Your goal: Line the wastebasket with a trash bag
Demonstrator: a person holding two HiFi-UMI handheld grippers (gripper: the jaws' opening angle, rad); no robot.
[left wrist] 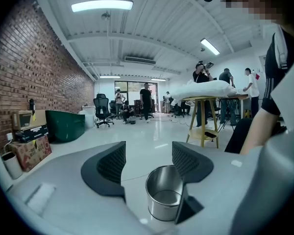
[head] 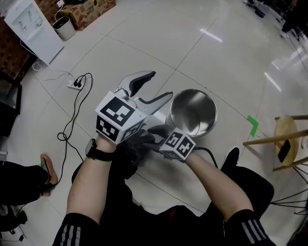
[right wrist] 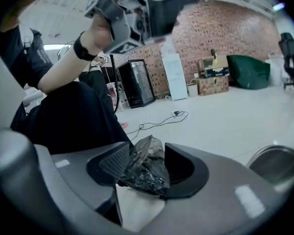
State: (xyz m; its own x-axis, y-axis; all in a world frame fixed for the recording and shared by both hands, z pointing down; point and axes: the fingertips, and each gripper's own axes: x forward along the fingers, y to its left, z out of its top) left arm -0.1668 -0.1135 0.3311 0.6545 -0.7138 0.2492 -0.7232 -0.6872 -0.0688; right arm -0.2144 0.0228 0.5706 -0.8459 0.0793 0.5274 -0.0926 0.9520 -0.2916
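Observation:
The shiny steel wastebasket [head: 211,118] stands empty and upright on the pale floor, just in front of both hands. In the left gripper view the wastebasket [left wrist: 164,199] shows below the right jaw. My left gripper [head: 161,84] is held above the floor to the basket's left, and the left gripper [left wrist: 148,153] has its jaws open with nothing between them. My right gripper [head: 138,140] points left beneath the left one, its fingers mostly hidden. A crumpled dark trash bag [right wrist: 144,168] lies between the wide jaws of the right gripper [right wrist: 147,153], leaning on the left pad, not squeezed. The basket's rim [right wrist: 277,163] shows at lower right.
A power strip with a black cable [head: 74,83] lies on the floor to the left. A wooden stool [head: 292,137] and a green tape mark [head: 252,124] are to the right. A water dispenser [head: 33,27] and a small bin [head: 65,28] stand far left. A sandalled foot [head: 49,168] is nearby.

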